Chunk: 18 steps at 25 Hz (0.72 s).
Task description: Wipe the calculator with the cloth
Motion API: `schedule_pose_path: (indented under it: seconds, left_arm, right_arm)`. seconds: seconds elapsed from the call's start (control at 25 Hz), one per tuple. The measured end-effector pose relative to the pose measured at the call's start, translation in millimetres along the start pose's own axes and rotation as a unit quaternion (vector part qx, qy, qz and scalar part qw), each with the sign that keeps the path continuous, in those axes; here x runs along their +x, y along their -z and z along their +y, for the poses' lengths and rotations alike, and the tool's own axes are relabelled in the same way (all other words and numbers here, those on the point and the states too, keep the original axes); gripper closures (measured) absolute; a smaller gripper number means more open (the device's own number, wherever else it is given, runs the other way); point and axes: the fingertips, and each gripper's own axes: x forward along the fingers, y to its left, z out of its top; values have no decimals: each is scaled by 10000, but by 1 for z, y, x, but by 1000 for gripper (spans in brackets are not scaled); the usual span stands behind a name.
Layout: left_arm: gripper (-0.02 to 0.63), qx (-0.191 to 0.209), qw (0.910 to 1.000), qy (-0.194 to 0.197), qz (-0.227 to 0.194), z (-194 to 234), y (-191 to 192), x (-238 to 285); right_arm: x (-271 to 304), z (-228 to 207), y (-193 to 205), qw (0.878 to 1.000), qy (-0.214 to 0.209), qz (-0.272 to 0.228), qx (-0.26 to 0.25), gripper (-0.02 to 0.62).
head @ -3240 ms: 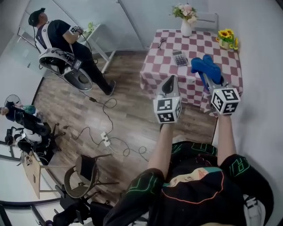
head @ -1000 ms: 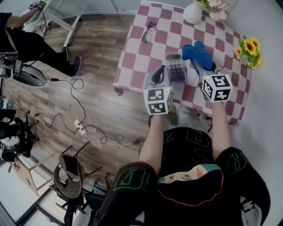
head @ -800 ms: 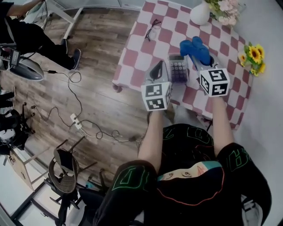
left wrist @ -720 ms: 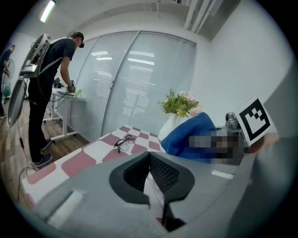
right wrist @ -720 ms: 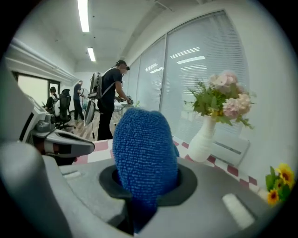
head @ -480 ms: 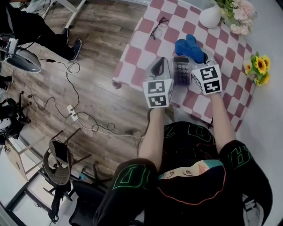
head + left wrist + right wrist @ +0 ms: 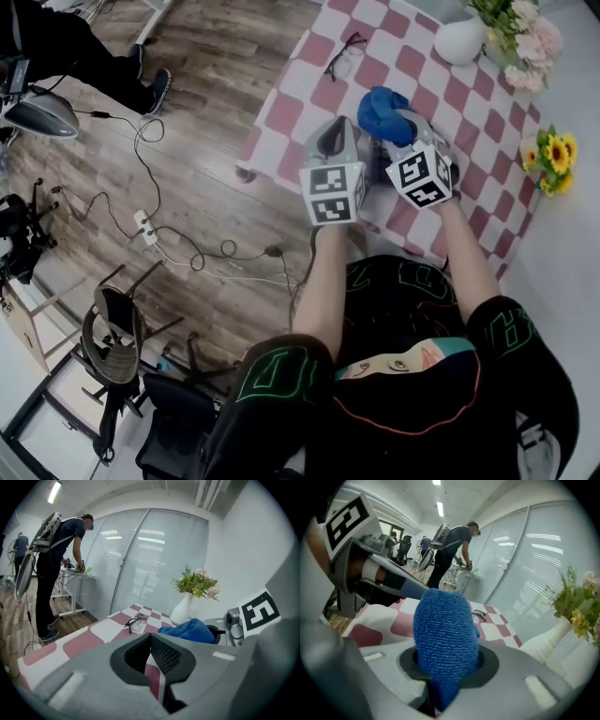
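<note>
In the head view the blue cloth (image 7: 380, 108) bunches out of my right gripper (image 7: 398, 128), which is shut on it above the checked table (image 7: 309, 89). The cloth and that gripper cover most of the calculator (image 7: 376, 159); only a dark sliver shows between the two grippers. In the right gripper view the cloth (image 7: 445, 625) fills the space between the jaws of my right gripper (image 7: 442, 677). My left gripper (image 7: 338, 126) sits just left of the calculator. Its jaws meet with nothing held in the left gripper view (image 7: 151, 638), where the cloth (image 7: 187, 631) lies to the right.
A pair of glasses (image 7: 345, 54) lies on the table farther out. A white vase of flowers (image 7: 461, 39) and a sunflower pot (image 7: 547, 159) stand toward the far and right edges. Cables (image 7: 187, 248) and a chair (image 7: 108, 337) are on the wooden floor at left. A person (image 7: 61, 564) stands by a desk beyond.
My right gripper has carried the cloth leftward over the calculator, covering it. The left gripper has kept its place beside the calculator. The head view has closed in on the table.
</note>
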Motion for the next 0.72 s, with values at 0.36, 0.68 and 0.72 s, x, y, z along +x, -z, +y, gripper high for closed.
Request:
schedule_pose_path:
  seconds: [0.36, 0.68, 0.72]
  left_arm:
    - [595, -25, 9999, 134, 23, -2, 4, -2]
    - [595, -31, 9997, 252, -29, -1, 1, -16]
    - [595, -29, 9997, 258, -36, 0, 1, -18]
  right_arm:
    - [-1, 15, 9, 9997, -135, 145, -175, 485]
    - [-12, 34, 15, 9996, -143, 205, -130, 483]
    - [-13, 35, 16, 9997, -122, 194, -101, 483]
